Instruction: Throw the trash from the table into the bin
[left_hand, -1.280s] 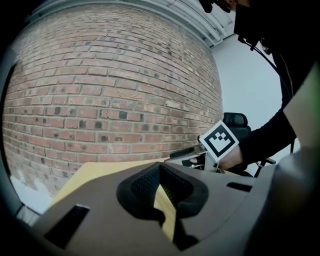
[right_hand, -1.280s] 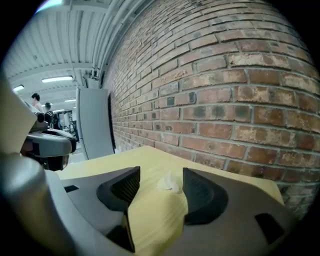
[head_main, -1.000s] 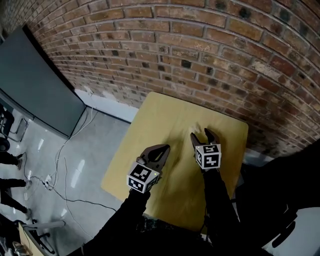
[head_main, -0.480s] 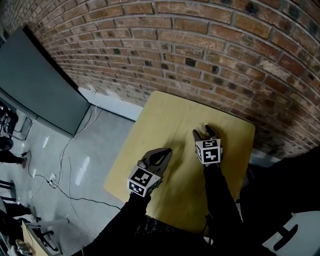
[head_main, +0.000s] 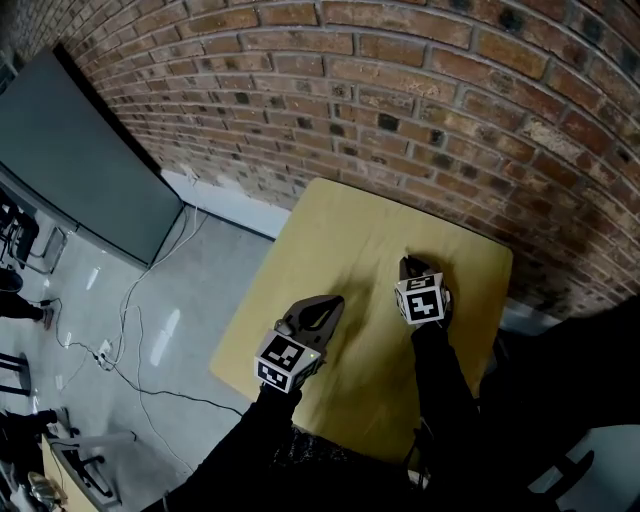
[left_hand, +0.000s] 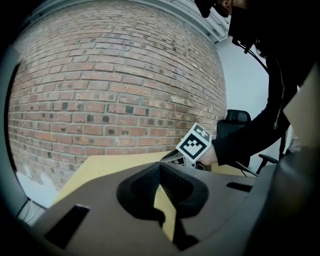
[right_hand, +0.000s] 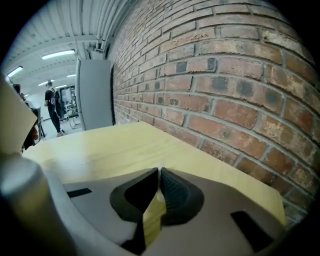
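On the yellow table (head_main: 340, 235) my right gripper (head_main: 407, 264) points at the far right part of the top. Its jaws have just been closing and now stand shut. A sliver of white scrap (right_hand: 159, 171) shows pinched at the tips in the right gripper view, where the right gripper (right_hand: 159, 172) hangs low over the wood. The head view hides the scrap under the jaws. My left gripper (head_main: 325, 303) hovers over the table's middle, shut with nothing in it. In the left gripper view, the left gripper (left_hand: 160, 167) looks towards the right gripper's marker cube (left_hand: 194, 142).
A brick wall (head_main: 420, 90) runs right behind the table. A grey panel (head_main: 70, 170) stands at the left, above a floor with loose cables (head_main: 120, 330). A black office chair (left_hand: 235, 120) is at the right. A person (right_hand: 52, 105) stands far off.
The right gripper's jaws, open around a small white scrap on the table before, have closed on it. The left gripper has kept still.
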